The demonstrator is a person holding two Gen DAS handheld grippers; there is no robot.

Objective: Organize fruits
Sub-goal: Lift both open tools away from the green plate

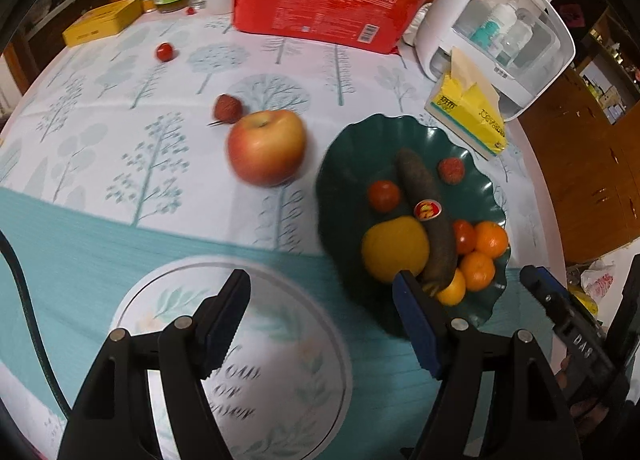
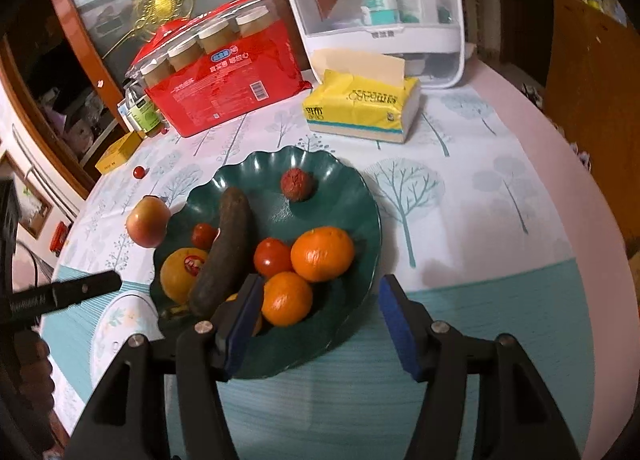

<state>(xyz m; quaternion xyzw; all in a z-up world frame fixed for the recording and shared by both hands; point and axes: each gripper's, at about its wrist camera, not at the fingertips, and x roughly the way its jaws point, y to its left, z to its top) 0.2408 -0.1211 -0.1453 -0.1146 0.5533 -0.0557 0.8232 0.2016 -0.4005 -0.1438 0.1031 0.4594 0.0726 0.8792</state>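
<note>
Blue foam pads line both claws, and both stand parted with nothing between them. The left gripper (image 1: 320, 312) hangs over the teal band of the printed tablecloth (image 1: 120, 227) near the table's front edge, holding nothing. The right gripper (image 2: 320, 316) hangs over the near rim of the dark green scalloped plastic bowl (image 2: 360, 195), equally empty; its left pad overlaps the nearest small orange mandarin (image 2: 286, 298) in view, and contact cannot be confirmed.

Relation governing the coming move, as a judgement: the large red-and-yellow round apple (image 1: 266, 147) is the nearest loose fruit. It lies ahead of the left gripper, just left of the bowl's left rim and apart from it. The left gripper is the nearer; the right gripper would have to cross the bowl.

The apple sits stem dimple upward and has no marked long axis, so approach angle is not critical. It looks wide against the present jaw gap.

Other loose fruit:
- A rough red lychee (image 1: 227, 108) just behind the apple, nearly touching it.
- A small red cherry tomato (image 1: 165, 51) further toward the table's far edge, near the flat yellow box (image 1: 102, 21).

The bowl already holds a dark brown elongated fruit (image 2: 224, 248), mandarins, tomatoes, a yellow round fruit (image 2: 178, 274) and a lychee.
</note>
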